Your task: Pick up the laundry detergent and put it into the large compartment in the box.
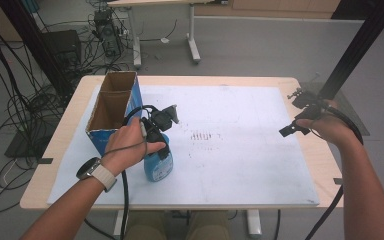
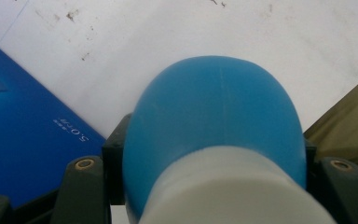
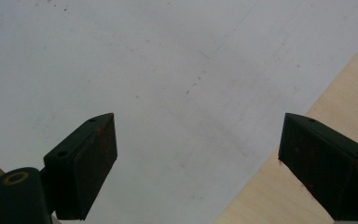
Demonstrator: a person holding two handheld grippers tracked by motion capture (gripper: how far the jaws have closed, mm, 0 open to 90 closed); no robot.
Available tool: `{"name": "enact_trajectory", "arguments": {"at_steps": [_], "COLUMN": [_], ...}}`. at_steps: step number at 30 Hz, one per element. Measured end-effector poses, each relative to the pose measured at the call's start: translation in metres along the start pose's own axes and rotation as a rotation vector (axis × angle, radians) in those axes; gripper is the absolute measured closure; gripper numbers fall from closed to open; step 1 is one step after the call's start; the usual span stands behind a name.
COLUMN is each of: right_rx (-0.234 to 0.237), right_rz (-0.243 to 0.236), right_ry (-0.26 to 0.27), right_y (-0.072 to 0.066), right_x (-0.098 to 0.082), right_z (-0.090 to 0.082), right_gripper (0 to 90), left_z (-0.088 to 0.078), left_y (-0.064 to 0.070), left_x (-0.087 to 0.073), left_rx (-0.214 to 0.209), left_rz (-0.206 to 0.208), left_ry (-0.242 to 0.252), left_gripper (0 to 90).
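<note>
At nine o'clock on the white mat, left gripper is clamped on the blue spray bottle; it should lift straight, clear of the cardboard box. Right gripper stands with jaws apart at three o'clock.

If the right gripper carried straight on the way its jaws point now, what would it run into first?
Most likely the white mat. The right gripper has its jaws wide open with nothing between them, aimed down at bare mat beside the wooden table edge. Nothing else seems to lie in that line, though depth is hard to judge.
</note>
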State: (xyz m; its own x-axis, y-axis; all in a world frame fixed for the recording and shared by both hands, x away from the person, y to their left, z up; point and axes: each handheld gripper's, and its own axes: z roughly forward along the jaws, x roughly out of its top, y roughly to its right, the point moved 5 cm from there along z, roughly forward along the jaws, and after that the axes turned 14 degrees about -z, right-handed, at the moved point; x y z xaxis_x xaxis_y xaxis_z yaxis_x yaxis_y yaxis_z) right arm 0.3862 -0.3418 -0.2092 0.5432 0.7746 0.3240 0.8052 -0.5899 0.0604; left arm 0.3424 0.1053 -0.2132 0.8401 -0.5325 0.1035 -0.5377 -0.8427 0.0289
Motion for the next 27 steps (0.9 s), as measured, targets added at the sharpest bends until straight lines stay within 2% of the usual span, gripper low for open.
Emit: {"name": "enact_trajectory", "arguments": {"at_steps": [27], "right_rx": [0.000], "right_rz": [0.002], "right_ry": [-0.008], "right_y": [0.0008], "right_x": [-0.0009], "right_z": [-0.0005], "right_gripper": [11.6], "left_z": [0.0008], "left_y": [-0.0033], "left_x": [-0.0025], "left_rx": [-0.015], "left_rz": [-0.001], "left_ry": [0.012], "left_gripper": [39.3]}}
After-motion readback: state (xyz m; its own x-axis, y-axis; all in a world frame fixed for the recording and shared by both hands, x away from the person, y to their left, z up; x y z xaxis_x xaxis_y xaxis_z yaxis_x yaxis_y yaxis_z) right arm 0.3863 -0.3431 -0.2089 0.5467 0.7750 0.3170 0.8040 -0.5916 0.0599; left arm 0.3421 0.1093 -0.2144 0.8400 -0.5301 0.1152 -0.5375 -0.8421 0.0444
